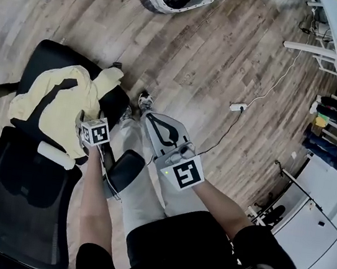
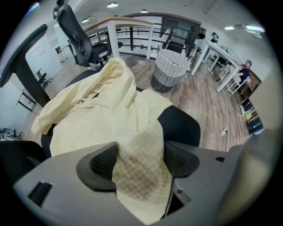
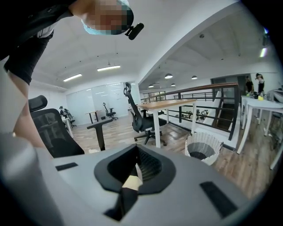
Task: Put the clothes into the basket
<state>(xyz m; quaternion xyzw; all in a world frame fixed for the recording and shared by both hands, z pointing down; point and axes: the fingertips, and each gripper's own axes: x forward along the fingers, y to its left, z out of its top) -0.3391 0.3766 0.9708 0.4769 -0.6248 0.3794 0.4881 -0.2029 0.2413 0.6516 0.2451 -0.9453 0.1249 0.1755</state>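
While the right gripper (image 3: 134,171) is closed, the left gripper (image 2: 139,161) gapes around a shirt (image 2: 99,117).

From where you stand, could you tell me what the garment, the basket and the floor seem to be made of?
Garment: soft matte cloth, pale yellow; fine checks and limp folds show. Basket: white wicker or woven plastic, I cannot tell which; open weave shows. Floor: wood-look planks with slight sheen; wood or laminate, unclear.
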